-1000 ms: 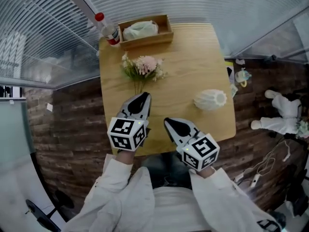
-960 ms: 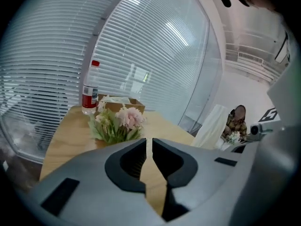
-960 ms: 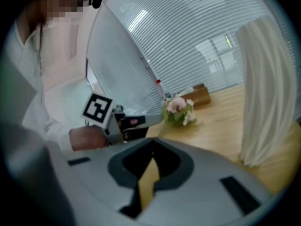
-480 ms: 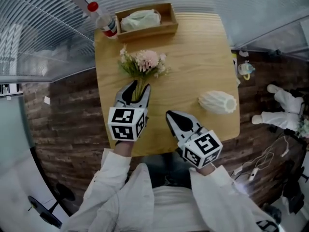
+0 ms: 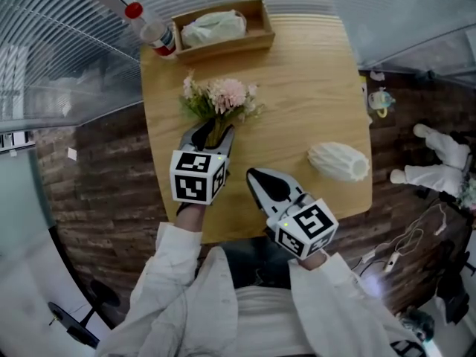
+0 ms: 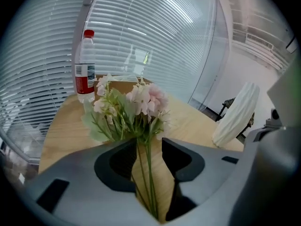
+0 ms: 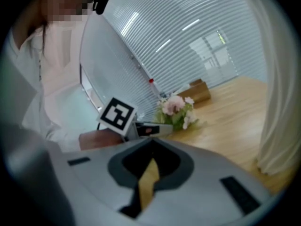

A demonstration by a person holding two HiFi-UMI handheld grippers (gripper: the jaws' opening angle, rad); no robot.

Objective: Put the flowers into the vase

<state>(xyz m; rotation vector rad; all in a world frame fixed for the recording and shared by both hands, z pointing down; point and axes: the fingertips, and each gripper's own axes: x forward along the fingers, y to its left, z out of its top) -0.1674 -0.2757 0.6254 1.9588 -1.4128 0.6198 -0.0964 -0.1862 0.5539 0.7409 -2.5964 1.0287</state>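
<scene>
1. Flowers (image 5: 223, 99) lie flat on the counter (image 5: 297, 88). Heads point to the far edge, near the bottle (image 5: 152, 32) and wooden tray (image 5: 223, 32); stems (image 6: 146, 164) point back toward the person. Vase (image 5: 338, 161) is well apart on the right and appears to lie on its side. Nothing is in it, so the task is at the pick-up step.
2. L tool (image 5: 211, 131): jaws apart, have just been opening. Stems run thru the gap betw. them, and the pads aren't pressing in the L gripper view. No grip yet.
3. Why there (judgement): the straddle sits low on the stems, below the leaves. A pinch there would spare the blooms and gather the whole bunch at its narrow part.
4. L pose: tool pitched well down, pointing away from the person along the stems. Marker cube (image 5: 197, 175) sits on top, white sleeve (image 5: 175, 274) straight behind. Can't tell if the jaw tips touch the counter.
5. R tool (image 5: 259, 178): jaws together, nothing betw. them; only a sliver of counter shows thru. It hangs over the near part of the counter, betw. flowers and vase and clear of both.
6. Why there (judgement): parked out of L's way. Prob. kept free to right or steady the vase, since a vase on its side can't take stems.
7. R pose: shallower tilt than L, tip angled in toward the counter's middle, forearm coming in from the person's right.
</scene>
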